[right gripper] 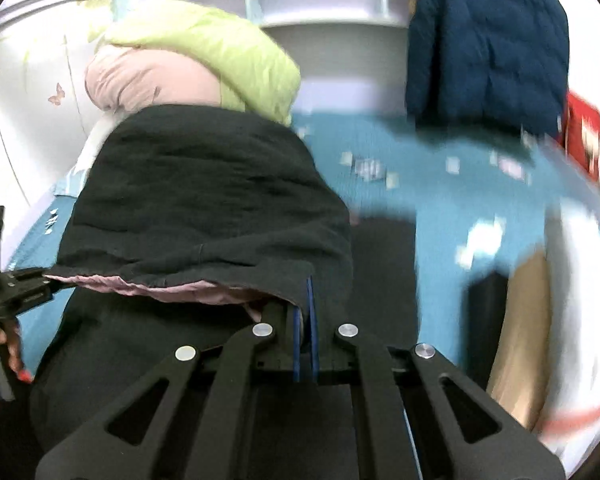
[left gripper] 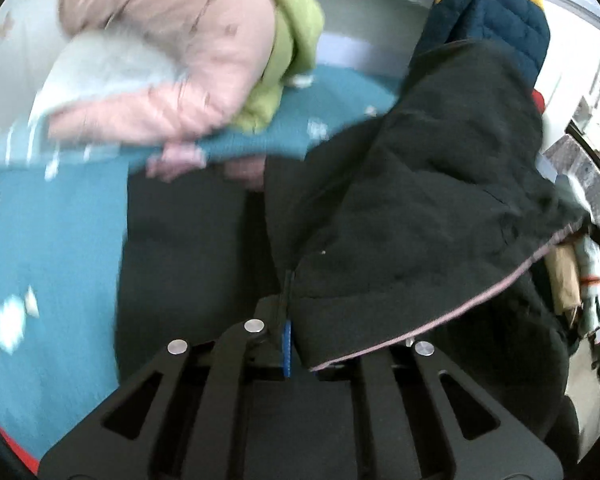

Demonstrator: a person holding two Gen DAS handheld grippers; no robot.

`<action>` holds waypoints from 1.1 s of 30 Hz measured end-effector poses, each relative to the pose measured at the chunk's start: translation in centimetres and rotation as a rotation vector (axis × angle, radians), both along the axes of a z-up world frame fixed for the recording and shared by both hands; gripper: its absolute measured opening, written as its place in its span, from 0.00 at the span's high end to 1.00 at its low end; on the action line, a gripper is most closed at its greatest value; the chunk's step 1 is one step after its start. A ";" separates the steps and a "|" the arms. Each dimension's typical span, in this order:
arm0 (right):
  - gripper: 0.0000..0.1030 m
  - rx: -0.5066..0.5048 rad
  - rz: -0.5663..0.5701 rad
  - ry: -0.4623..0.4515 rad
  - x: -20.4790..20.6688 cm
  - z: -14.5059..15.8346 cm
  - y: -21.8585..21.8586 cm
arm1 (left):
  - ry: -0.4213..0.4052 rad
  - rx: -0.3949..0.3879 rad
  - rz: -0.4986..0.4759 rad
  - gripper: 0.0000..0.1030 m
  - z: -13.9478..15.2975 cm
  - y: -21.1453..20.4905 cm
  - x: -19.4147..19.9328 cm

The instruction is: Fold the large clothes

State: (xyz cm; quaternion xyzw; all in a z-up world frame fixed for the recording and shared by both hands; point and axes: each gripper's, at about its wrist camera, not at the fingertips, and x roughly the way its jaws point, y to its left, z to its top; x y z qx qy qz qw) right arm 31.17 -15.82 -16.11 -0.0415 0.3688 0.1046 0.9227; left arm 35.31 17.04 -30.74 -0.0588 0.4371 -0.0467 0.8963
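Note:
A large black coat (left gripper: 420, 200) with a pink lining edge hangs lifted above the teal bedspread (left gripper: 52, 240). My left gripper (left gripper: 286, 320) is shut on the coat's hem, and the cloth drapes over its right side. In the right wrist view the same black coat (right gripper: 204, 192) is raised in front of the lens, its pink-lined hem stretched to the left. My right gripper (right gripper: 306, 312) is shut on a corner of that hem. The left gripper (right gripper: 16, 288) shows at the far left there, held by a hand and pinching the other end of the hem.
A pink jacket (left gripper: 172, 48) and a lime green jacket (left gripper: 288, 32) lie piled at the head of the bed. A navy and yellow quilted jacket (right gripper: 488, 44) hangs at the back right. A white headboard (right gripper: 320, 4) stands behind. Tan bags (right gripper: 520, 328) sit beside the bed.

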 end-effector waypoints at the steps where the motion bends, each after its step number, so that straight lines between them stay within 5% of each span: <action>1: 0.95 -0.007 -0.013 0.037 -1.4 -1.7 0.0 | 0.014 -0.009 0.012 0.93 -0.9 -0.2 -0.5; 4: 0.90 0.010 -0.047 0.152 -2.9 -6.1 -0.6 | 0.039 -0.022 0.037 0.93 -3.1 -0.4 -1.6; 7: 0.82 0.062 -0.070 0.195 -4.3 -7.3 -1.2 | 0.026 -0.002 0.040 0.89 -2.5 -0.9 -2.2; 11: 0.68 0.138 -0.072 0.192 -6.8 -5.0 -1.6 | -0.027 0.056 0.030 0.61 -0.2 -0.8 -3.3; 14: 0.66 0.213 -0.067 0.135 -7.2 -1.3 -1.8 | -0.050 0.115 0.019 0.50 0.9 -0.7 -4.1; 19: 0.64 0.384 -0.016 0.069 -3.9 3.6 -0.1 | 0.001 0.209 -0.016 0.47 -0.1 -0.7 -3.2; 22: 0.64 0.449 -0.002 0.082 -0.1 4.1 1.9 | -0.049 0.196 -0.021 0.43 -0.2 -0.5 -3.3; 26: 0.64 0.413 0.023 0.195 3.7 1.3 5.4 | -0.059 0.161 -0.043 0.16 -1.2 0.8 -2.5; 30: 0.68 0.369 0.011 0.395 4.1 -5.2 7.3 | -0.003 0.020 -0.013 0.15 -1.8 3.7 -2.0; 33: 0.72 0.382 0.000 0.513 2.6 -10.2 7.9 | 0.007 0.117 -0.080 0.15 -1.1 3.2 -2.1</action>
